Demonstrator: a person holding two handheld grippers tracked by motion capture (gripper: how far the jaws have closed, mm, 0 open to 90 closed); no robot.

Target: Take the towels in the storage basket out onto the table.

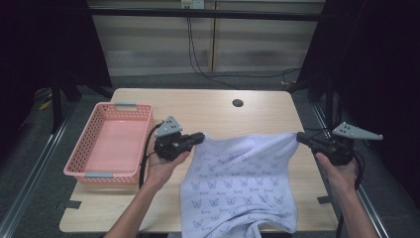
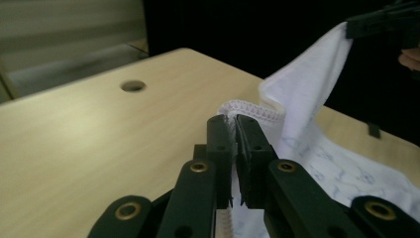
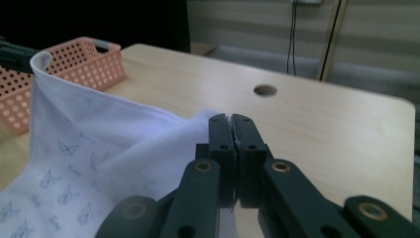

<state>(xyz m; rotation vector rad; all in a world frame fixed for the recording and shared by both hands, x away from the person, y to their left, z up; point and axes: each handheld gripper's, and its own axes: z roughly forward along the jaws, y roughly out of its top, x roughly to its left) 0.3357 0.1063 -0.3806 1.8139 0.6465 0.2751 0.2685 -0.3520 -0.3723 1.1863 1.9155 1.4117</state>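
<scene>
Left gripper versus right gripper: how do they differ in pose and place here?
The left gripper sits over the table beside the pink basket; the right gripper is by the table's right edge. Each points inward, toward the other. Both are shut on a corner of the white printed cloth.

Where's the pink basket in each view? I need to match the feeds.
High view: pink basket at table's left edge, left of the left gripper.
Left gripper view: not in it.
Right gripper view: upper left, behind the cloth.
Shared landmark: round hole in the tabletop.

Wooden table [image 1: 247,119], dark grey floor [image 1: 29,168]
</scene>
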